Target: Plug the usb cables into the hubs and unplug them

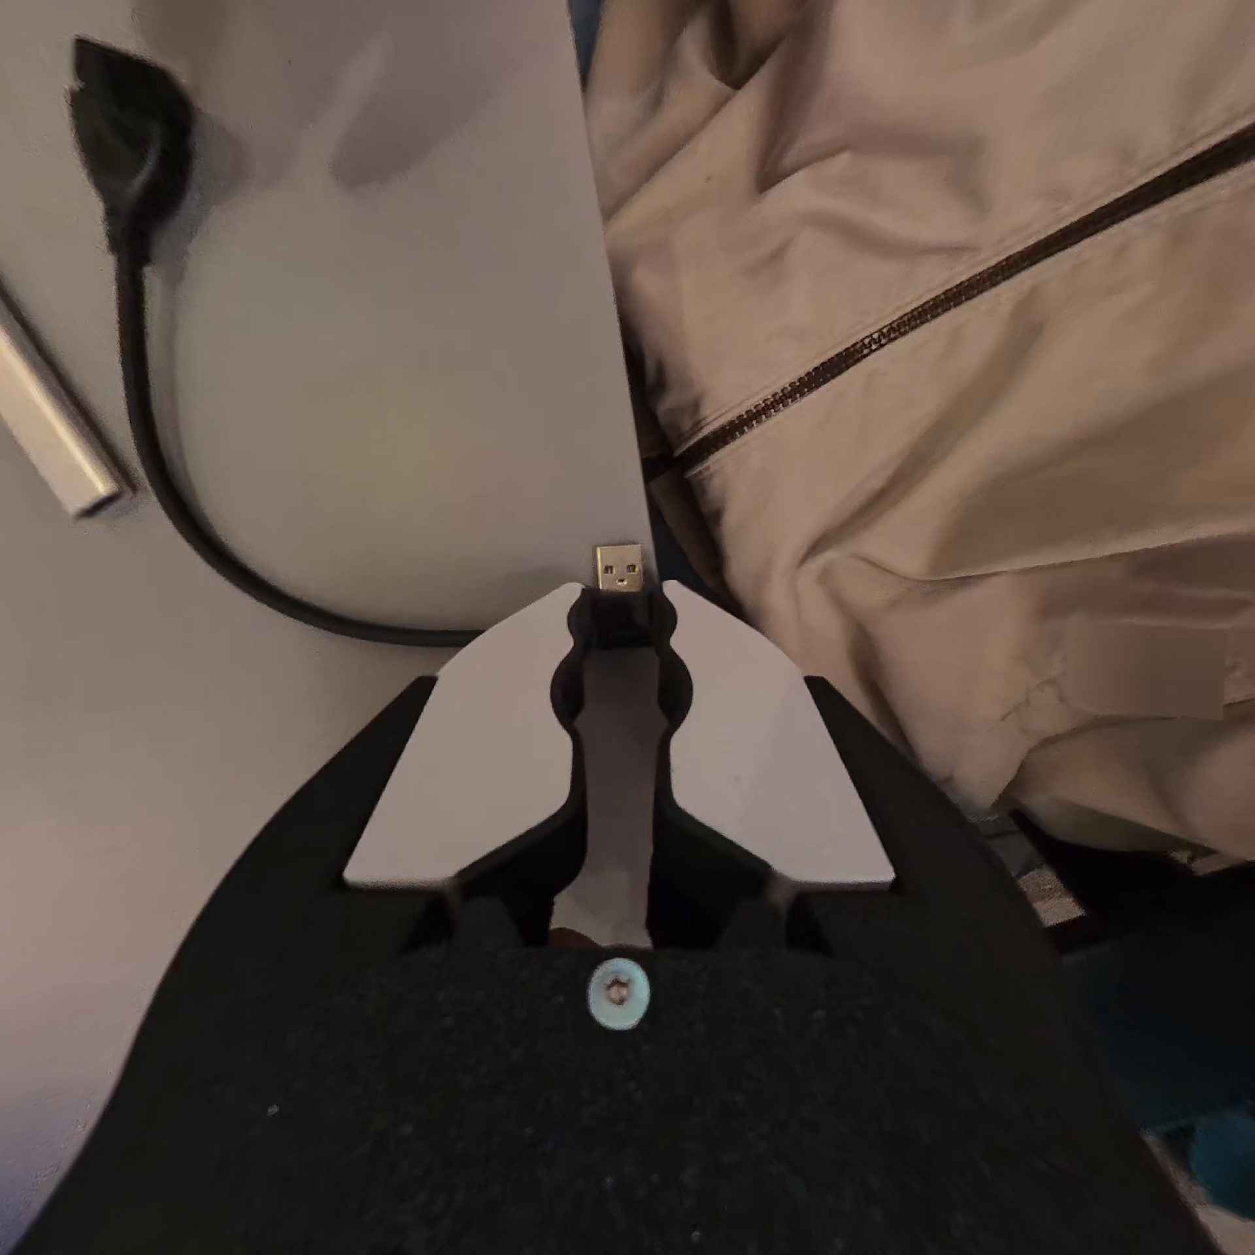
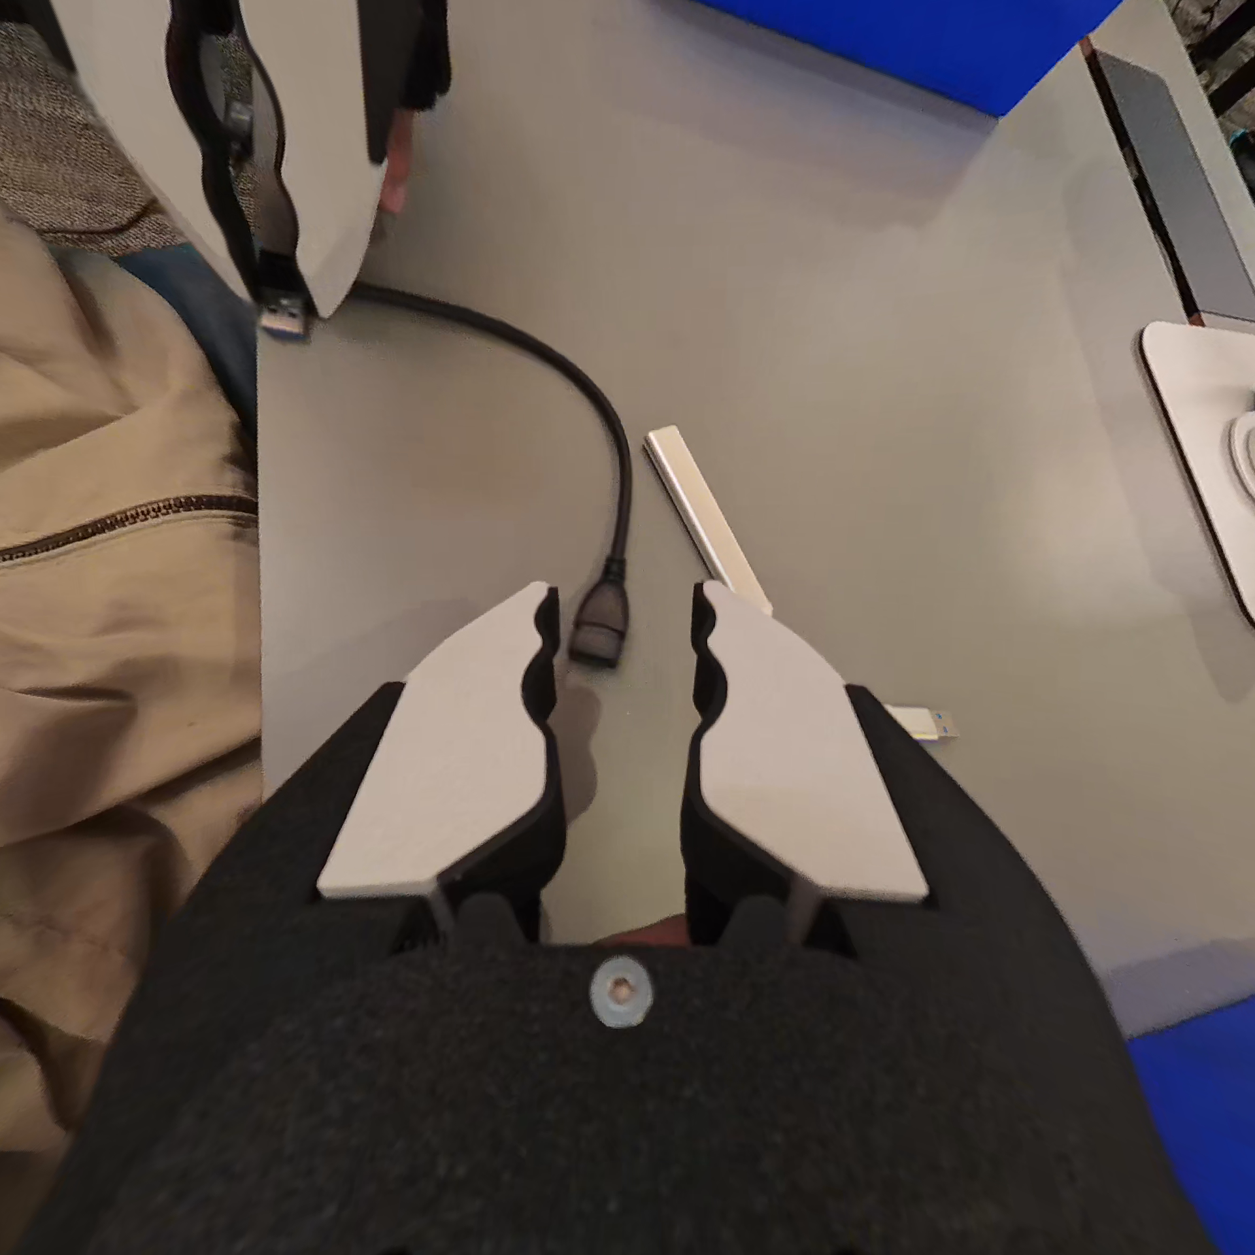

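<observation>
We see the left gripper point(image 1: 619, 597) clenched on the black plug point(image 1: 618, 614) of a USB cable point(image 1: 156, 434), its metal tip sticking out past the fingertips and pointing straight ahead along the fingers, toward the table's point(image 1: 380, 380) near edge and the beige jacket point(image 1: 951, 407) beyond it. The plug's long axis runs in line with the gripper. From there the cable loops back across the grey table in a wide curve to its other end, a black socket point(image 1: 122, 149), which lies flat and well away from the plug. In the right wrist view that socket point(image 2: 599, 628) rests on the table just ahead of the right gripper point(image 2: 625, 611), its open mouth facing the gripper and its long axis roughly in line with the fingers. The right gripper hangs released, jaws spread wide and holding nothing. A slim silver hub point(image 2: 706, 519) lies just beside the socket, its long axis slanting away to the left; they look apart, not joined. A silver stick point(image 2: 927, 723) with a blue-tongued plug peeks from behind the right finger, pointing right.
</observation>
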### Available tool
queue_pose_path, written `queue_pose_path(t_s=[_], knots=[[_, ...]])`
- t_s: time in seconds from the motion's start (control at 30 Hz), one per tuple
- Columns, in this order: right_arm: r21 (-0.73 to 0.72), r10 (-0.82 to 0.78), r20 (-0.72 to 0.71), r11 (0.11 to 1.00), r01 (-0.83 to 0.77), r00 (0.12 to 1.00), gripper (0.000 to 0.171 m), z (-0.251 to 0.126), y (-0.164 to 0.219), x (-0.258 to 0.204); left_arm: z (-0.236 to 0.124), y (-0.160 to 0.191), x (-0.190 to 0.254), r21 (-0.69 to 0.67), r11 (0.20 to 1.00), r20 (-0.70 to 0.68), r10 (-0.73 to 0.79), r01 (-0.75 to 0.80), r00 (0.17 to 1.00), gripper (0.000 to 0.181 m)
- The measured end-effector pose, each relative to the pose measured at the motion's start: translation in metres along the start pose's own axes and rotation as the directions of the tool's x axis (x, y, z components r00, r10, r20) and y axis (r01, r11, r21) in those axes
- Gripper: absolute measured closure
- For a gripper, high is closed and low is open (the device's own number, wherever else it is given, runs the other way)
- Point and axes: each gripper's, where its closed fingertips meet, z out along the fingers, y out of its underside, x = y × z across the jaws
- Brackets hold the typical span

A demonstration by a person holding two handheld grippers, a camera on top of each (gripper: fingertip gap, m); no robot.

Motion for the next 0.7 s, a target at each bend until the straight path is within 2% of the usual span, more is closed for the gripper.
queue_pose_path(t_s=[0.17, 0.27, 0.43, 0.53, 0.63, 0.7], knots=[[-0.051, -0.007, -0.068, 0.999, 0.003, 0.998, 0.136, -0.003, 0.012, 0.012, -0.008, 0.015, -0.002, 0.073, 0.994, 0.085, -0.093, 0.087, 0.992, 0.165], [-0.1, -0.072, -0.14, 0.993, 0.058, 0.988, 0.136, 0.004, 0.019, 0.023, -0.02, 0.034, -0.005, 0.112, 0.983, 0.163, -0.163, 0.146, 0.973, 0.165], [-0.139, -0.114, -0.135, 0.986, 0.095, 0.984, 0.132, 0.028, 0.031, 0.04, -0.073, 0.056, -0.012, 0.242, 0.942, 0.248, -0.293, 0.234, 0.923, 0.165], [-0.117, -0.038, -0.057, 0.993, 0.031, 0.998, 0.131, 0.044, 0.033, 0.048, -0.095, 0.067, -0.014, 0.305, 0.916, 0.285, -0.349, 0.26, 0.893, 0.165], [-0.077, 0.092, 0.074, 0.993, -0.087, 0.993, 0.131, 0.059, 0.029, 0.047, -0.099, 0.074, -0.015, 0.337, 0.905, 0.326, -0.369, 0.258, 0.87, 0.165], [-0.069, 0.171, 0.161, 0.984, -0.162, 0.972, 0.145, 0.065, 0.027, 0.044, -0.095, 0.073, -0.014, 0.351, 0.903, 0.339, -0.368, 0.246, 0.866, 0.165]])
